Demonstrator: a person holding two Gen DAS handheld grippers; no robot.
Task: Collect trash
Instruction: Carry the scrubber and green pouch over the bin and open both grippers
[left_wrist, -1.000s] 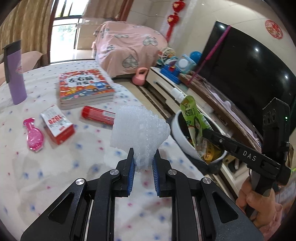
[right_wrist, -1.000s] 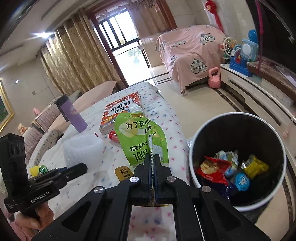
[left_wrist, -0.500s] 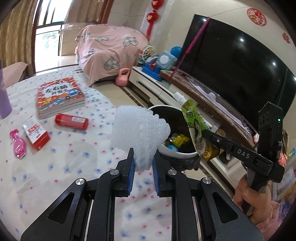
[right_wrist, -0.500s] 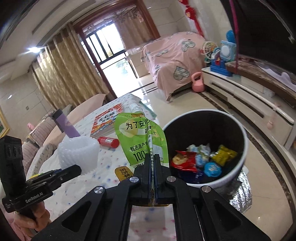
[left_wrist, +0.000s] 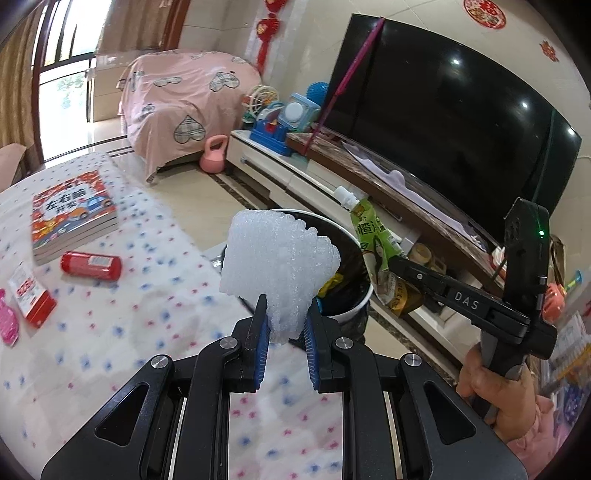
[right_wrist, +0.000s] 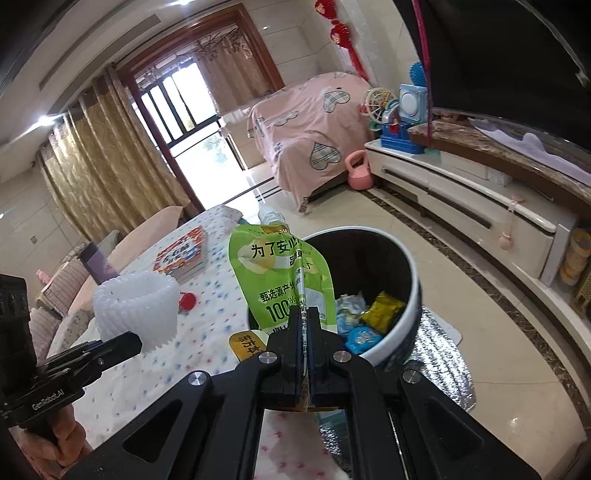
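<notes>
Your left gripper (left_wrist: 284, 326) is clamped on the lower edge of a white foam net sleeve (left_wrist: 277, 266), the blue pads (left_wrist: 263, 343) pinching its bottom so the bulk of it stands up above the fingers. You hold that gripper roughly level, pointing forward over the edge of the dotted tablecloth (left_wrist: 122, 314), with the sleeve right in front of the trash bin (left_wrist: 360, 295). From the right wrist view the same sleeve (right_wrist: 136, 306) sits upright at the tip of the left gripper (right_wrist: 129, 341), above the tablecloth (right_wrist: 207, 310) and just left of the bin.

Your right gripper (right_wrist: 304, 332) is pressed tight on the lower part of a green drink pouch (right_wrist: 280, 280), its fingers closed flat against the foil with the pouch upright and the white spout at the top. In the left wrist view your right hand (left_wrist: 495, 391) grips the handle low at the right, and the right gripper (left_wrist: 397, 266) reaches up and leftward, holding the pouch (left_wrist: 373, 240) at the bin's far rim.

The bin (right_wrist: 410, 288), dark inside with a white rim, stands on the floor beside the table and already holds several wrappers (right_wrist: 382, 312).

Still on the cloth lie a stack of books (left_wrist: 70, 218), a red tube (left_wrist: 90, 260), a red and white box (left_wrist: 31, 301) and a pink item (left_wrist: 7, 323) at the left edge.
</notes>
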